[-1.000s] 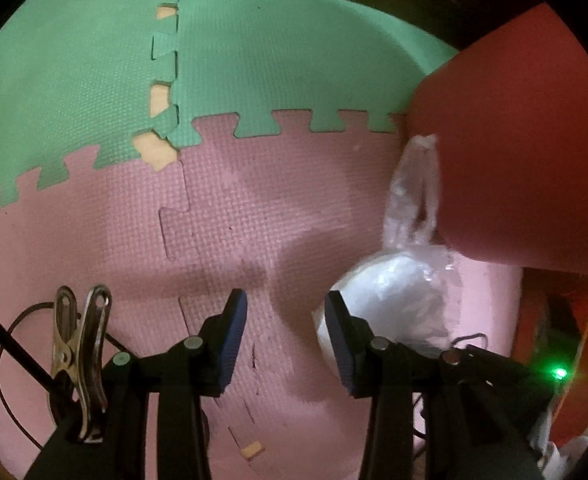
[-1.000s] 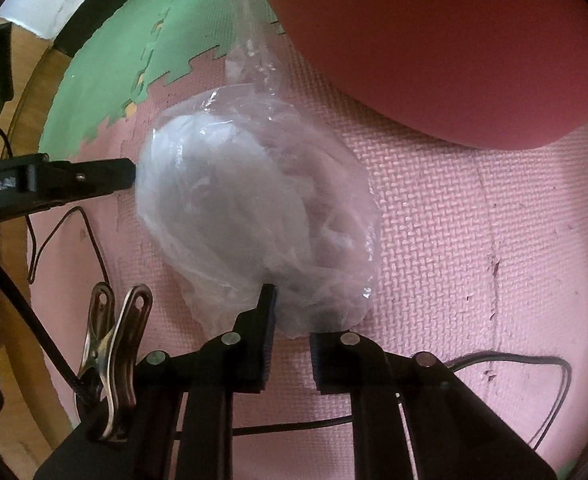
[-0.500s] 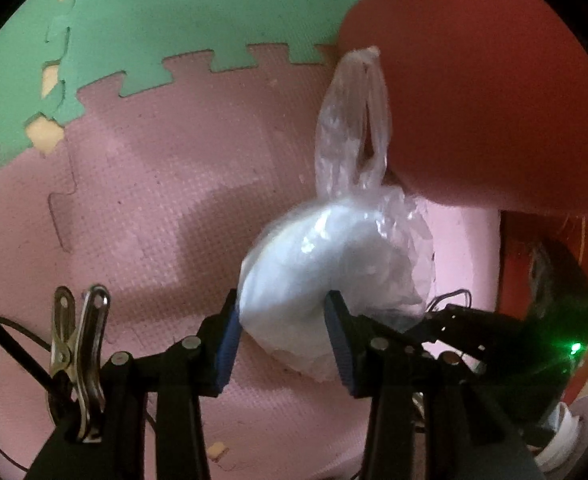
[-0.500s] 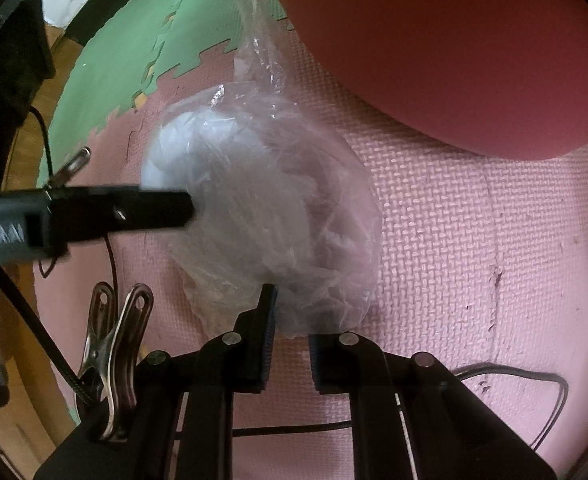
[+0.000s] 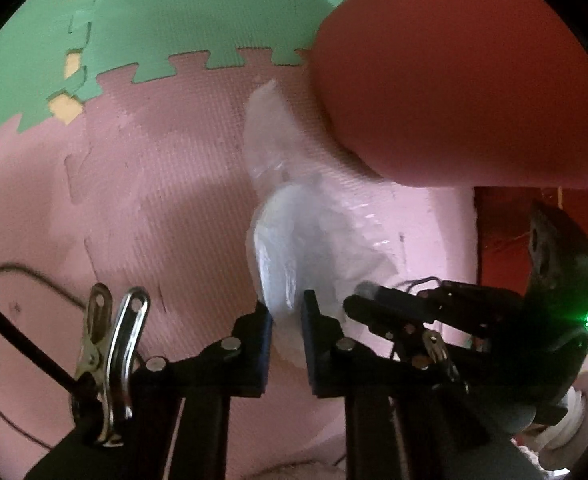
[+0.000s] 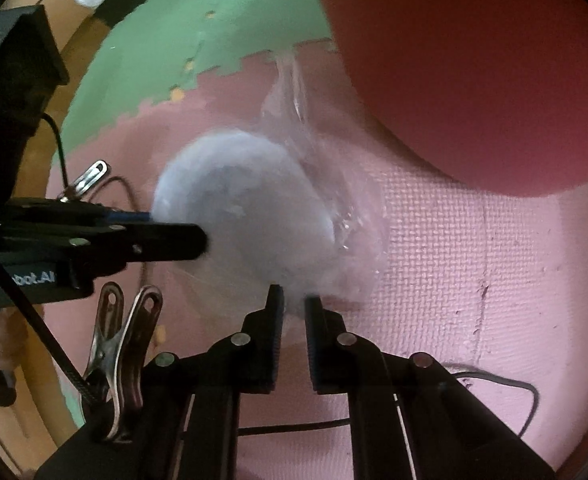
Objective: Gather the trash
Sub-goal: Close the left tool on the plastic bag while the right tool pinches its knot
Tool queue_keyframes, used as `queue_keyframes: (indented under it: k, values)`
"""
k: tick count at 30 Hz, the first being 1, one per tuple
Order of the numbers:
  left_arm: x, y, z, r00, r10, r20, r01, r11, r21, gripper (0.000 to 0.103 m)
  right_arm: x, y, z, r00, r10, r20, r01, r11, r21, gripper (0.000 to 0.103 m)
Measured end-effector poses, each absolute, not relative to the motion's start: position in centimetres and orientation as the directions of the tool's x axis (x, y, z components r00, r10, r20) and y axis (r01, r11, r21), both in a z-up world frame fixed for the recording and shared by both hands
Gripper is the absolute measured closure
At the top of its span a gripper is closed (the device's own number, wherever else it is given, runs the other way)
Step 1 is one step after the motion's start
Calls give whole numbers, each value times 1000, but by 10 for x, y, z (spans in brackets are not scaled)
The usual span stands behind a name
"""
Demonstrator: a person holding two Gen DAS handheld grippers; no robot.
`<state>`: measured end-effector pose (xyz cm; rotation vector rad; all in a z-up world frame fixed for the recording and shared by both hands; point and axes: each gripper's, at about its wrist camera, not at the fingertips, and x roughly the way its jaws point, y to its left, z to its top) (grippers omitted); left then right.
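Clear plastic bag [image 5: 294, 248] with white wad at frame centre over pink foam mat [image 5: 154, 200], left gripper [image 5: 286, 320] just closed onto its edge, right gripper [image 6: 294, 308] pinching its lower edge, red bin [image 5: 454, 80] upper right

Both grippers now on the bag

Your left gripper [image 5: 287, 314], wide apart beside the clear plastic bag [image 5: 310, 240] a second ago, has swung over and its jaws have just been closing, pinching the bag's near edge opposite your right gripper [image 6: 294, 306].
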<state>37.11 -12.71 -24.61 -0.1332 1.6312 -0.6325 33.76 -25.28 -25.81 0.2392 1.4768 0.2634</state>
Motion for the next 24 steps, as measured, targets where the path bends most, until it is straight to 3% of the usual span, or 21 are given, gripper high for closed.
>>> queue_keyframes:
  k: [9,14,16,20,24]
  values:
    - [347,-93,-206,-142,-430,-892,236,860,-452,96,338,-237,-210,95,365,-926,-108,929,355,99]
    - [345,-97,-217,-132,-393,-910,222,883,-414,97,342,-240,-207,99,342,-935,-106,937,332,99]
    - [346,-91,-229,-138,-388,-911,191,893,-409,96,344,-246,-215,90,331,-939,-83,942,324,94]
    - [346,-86,-248,-142,-378,-915,136,908,-397,78,346,-251,-235,67,289,-955,-33,957,288,70]
    - [343,-85,-261,-149,-360,-921,149,912,-381,73,342,-254,-260,35,286,-958,22,958,287,67]
